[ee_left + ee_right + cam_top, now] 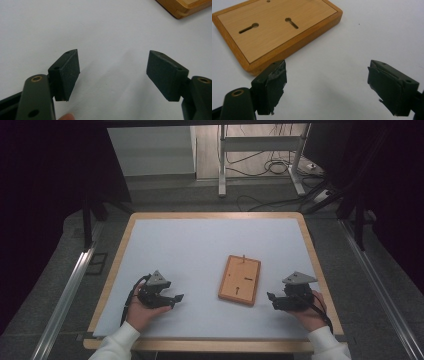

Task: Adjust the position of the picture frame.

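Observation:
A flat wooden frame (240,279) lies back side up on the white table mat, right of centre; its panel has keyhole slots (291,23). My left gripper (174,300) rests low on the mat to the frame's left, open and empty, jaws wide apart in the left gripper view (113,75). One corner of the frame (186,7) shows at that view's top right. My right gripper (271,299) sits just right of the frame's near corner, open with nothing between its jaws (327,86). The frame (277,32) lies just beyond its left jaw.
The white mat (200,250) covers a wood-edged table (215,215). Beyond the far edge are a metal stand (222,165) and cables on the floor. Aluminium rails (65,295) run along both sides of the table.

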### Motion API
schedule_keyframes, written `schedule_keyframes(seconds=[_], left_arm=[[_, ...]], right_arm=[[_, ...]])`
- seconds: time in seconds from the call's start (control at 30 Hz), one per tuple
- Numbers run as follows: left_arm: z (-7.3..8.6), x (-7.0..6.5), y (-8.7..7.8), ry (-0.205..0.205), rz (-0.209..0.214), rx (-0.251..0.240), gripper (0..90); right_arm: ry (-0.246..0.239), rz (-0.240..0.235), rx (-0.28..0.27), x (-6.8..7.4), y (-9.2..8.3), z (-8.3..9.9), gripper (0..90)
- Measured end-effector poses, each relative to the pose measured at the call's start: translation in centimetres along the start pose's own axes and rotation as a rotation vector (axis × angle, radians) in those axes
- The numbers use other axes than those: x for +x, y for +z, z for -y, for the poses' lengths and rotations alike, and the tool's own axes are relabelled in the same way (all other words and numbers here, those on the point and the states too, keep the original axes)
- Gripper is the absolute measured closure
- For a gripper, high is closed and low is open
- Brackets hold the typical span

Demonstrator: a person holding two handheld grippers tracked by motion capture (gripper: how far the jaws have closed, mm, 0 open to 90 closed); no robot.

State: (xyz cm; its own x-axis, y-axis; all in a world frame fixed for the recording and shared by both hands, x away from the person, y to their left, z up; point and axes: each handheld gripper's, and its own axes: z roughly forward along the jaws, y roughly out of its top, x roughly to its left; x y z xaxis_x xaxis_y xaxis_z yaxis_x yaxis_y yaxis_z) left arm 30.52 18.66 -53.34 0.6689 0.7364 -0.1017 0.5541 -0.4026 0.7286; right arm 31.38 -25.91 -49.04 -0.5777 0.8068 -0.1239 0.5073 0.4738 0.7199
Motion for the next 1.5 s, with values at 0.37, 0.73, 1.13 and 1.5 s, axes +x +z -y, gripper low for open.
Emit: schedule_keyframes(seconds=[0.37, 0.73, 1.13, 1.5], left_arm=[[0.1, 0.0, -0.1, -0.007, 0.001, -0.002, 26.5], [0.1, -0.1, 0.3, 0.007, 0.008, 0.018, 26.5], [0.1, 0.0, 0.3, 0.004, 0.009, 0.019, 26.5], [0.1, 0.0, 0.3, 0.002, 0.013, 0.017, 26.5]], right_arm=[[0.014, -0.024, -0.027, -0.1, 1.1, -2.9, 18.5], [0.009, -0.032, -0.065, -0.4, 2.0, -5.6, 22.1], [-0.013, -0.084, -0.049, -0.5, 5.1, -7.3, 27.8], [-0.046, -0.123, -0.033, 0.1, 7.1, -8.6, 33.6]])
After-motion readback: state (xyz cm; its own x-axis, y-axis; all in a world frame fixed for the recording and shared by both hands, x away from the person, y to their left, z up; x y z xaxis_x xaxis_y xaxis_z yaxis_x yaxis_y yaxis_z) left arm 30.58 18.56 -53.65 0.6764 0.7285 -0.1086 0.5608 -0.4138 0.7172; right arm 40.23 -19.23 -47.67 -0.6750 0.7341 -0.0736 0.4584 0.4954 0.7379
